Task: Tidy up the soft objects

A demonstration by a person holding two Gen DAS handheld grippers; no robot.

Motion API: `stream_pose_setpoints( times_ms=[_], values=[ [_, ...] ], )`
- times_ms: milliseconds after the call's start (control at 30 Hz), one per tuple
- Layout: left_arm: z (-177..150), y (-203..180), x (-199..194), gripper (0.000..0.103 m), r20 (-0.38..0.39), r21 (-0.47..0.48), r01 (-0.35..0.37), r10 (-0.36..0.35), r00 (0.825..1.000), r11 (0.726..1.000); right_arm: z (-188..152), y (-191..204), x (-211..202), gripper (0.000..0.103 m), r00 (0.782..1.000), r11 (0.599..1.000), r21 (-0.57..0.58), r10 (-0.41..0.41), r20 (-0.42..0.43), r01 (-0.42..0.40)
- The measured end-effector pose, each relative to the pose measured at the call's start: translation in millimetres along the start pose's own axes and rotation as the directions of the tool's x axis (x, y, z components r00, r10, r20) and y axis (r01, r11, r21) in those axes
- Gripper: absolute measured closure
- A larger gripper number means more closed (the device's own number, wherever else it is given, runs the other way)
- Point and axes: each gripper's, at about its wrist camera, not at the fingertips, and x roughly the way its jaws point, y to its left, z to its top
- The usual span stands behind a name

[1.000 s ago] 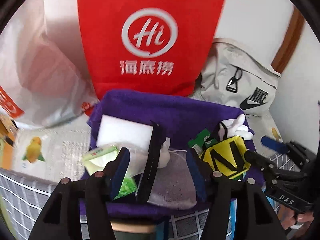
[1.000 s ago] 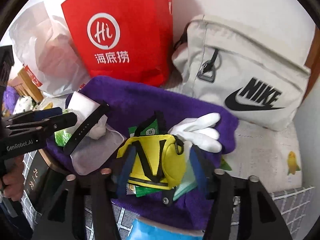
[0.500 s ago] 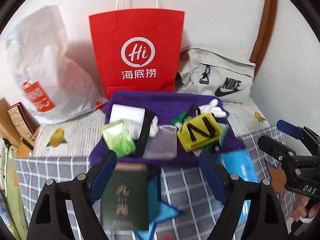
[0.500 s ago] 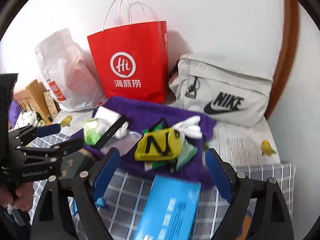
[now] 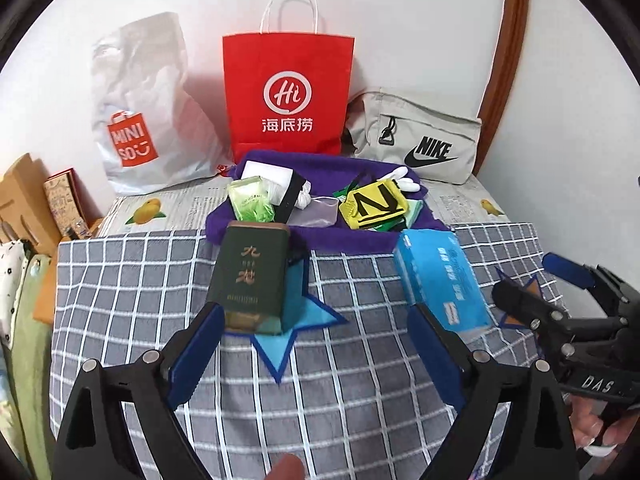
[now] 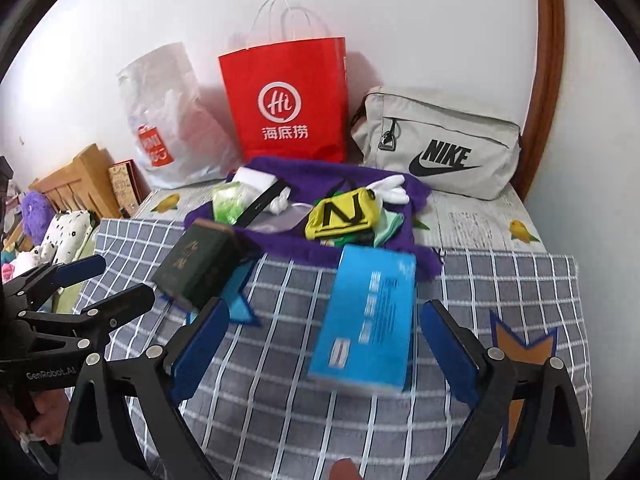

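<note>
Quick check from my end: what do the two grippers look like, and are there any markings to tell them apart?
Both are matte black frames with silver bolts and blue pads on the fingers. Left gripper: its side, seen from the right wrist camera, reads "GenRobot.AI". Right gripper: its side, seen from the left wrist camera, reads "DAS". No cables or sleeves show; only part of a hand shows at each handle.

Three bags stand against the wall: one white plastic bag, one red paper bag and one grey pouch. One purple towel lies spread in front of them, and on it sit one yellow pouch, one white glove, one green wipes packet, one white sponge block, one black strap and one clear zip bag. On the checked cloth there are two boxes: one dark green box and one blue tissue box. Two star-shaped mats show: one blue star and one orange star.
</note>
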Motion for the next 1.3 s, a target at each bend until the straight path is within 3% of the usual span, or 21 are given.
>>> stream_pose_setpoints(
  times_ms=[433, 867, 1300],
  values=[
    [-42.1, -10.0, -53.5, 0.01, 0.053, -0.006, -0.068, 0.069, 0.996, 0.998, -45.1, 15.4, -45.0, 0.0, 1.0, 1.0, -0.006, 0.007, 0.026, -0.007],
    [-60.2, -21.9, -61.5, 0.01, 0.043, -0.003, -0.078, 0.078, 0.996, 0.997, -68.9, 9.2, -58.8, 0.0, 0.999, 0.999, 0.022, -0.026, 0.025, 0.026],
    [-62.7, -22.0, -62.7, 0.01, 0.041, -0.006, -0.094, 0.094, 0.995, 0.996, -71.8, 7.7, -59.0, 0.0, 0.999, 0.999, 0.026, -0.02, 0.03, 0.019]
  ],
)
